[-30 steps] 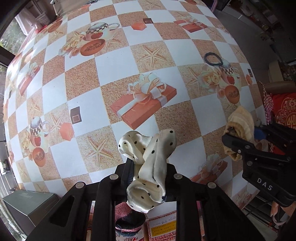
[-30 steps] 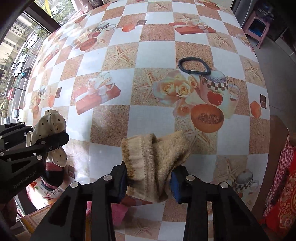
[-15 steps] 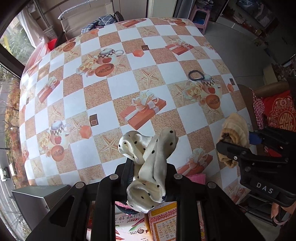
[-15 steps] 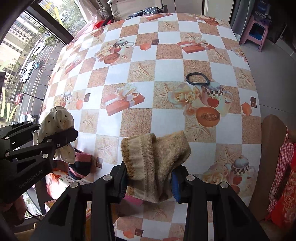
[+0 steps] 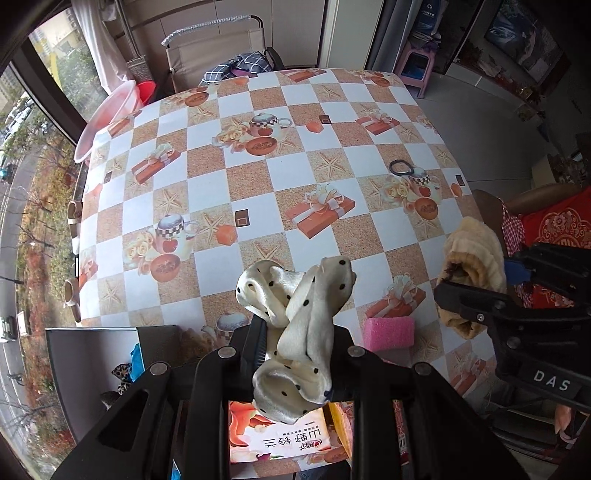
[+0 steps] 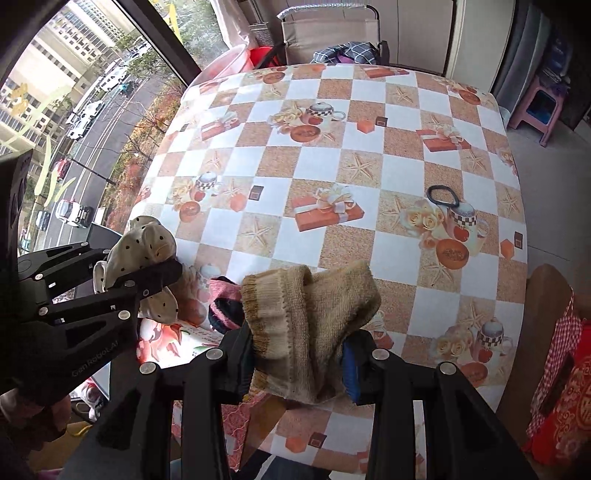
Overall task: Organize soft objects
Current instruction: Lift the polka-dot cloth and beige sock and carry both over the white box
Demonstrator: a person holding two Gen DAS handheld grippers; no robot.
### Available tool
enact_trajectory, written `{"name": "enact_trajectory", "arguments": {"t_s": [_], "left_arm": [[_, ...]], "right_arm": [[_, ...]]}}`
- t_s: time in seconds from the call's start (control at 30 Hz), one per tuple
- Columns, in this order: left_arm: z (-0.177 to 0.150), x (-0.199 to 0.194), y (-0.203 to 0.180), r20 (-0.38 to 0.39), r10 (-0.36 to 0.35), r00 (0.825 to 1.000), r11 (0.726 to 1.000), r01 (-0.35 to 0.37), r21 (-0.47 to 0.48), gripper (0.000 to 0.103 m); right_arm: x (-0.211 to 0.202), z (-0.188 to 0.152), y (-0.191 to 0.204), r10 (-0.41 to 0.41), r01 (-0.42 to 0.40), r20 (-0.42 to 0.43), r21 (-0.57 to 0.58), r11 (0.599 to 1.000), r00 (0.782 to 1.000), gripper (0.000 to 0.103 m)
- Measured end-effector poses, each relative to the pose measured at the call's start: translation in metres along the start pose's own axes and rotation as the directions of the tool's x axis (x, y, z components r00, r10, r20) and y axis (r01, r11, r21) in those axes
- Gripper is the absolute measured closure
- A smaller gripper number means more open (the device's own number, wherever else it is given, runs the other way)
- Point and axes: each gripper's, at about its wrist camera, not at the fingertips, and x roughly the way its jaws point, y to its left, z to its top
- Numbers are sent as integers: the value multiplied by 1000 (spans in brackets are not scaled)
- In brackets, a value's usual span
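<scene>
My left gripper [image 5: 295,350] is shut on a cream polka-dot satin scrunchie [image 5: 295,325] and holds it high above the table's near edge; the scrunchie also shows in the right wrist view [image 6: 144,251]. My right gripper [image 6: 299,354] is shut on a beige knitted sock [image 6: 314,314], also held in the air; it shows at the right of the left wrist view [image 5: 472,266]. A black hair tie [image 6: 442,195] lies on the checkered tablecloth [image 6: 369,155] at the right.
A pink sponge [image 5: 388,330] lies near the table's front edge. A printed box [image 5: 280,439] and a pink-and-dark knitted item [image 6: 221,302] lie below my grippers. A grey open box [image 5: 88,354] stands at the left. A chair [image 6: 332,33] stands behind the table.
Both grippers have risen and pulled back from the table with their items still held. Much more of the table and room is now in view.
</scene>
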Motion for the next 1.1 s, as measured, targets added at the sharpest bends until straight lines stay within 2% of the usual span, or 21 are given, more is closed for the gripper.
{"name": "enact_trajectory", "arguments": {"t_s": [0.37, 0.77, 1.1], "left_arm": [[-47, -37, 25, 45, 11, 999, 999, -9, -53, 77], [-103, -50, 49, 43, -2, 999, 994, 7, -106, 76], [-145, -55, 89, 40, 20, 999, 975, -10, -220, 76]], "right_arm": [[-26, -19, 49, 2, -3, -1, -105, 995, 1000, 63], [-30, -57, 70, -32, 27, -46, -121, 992, 998, 63], [-18, -76, 117, 9, -25, -92, -175, 984, 996, 63]]}}
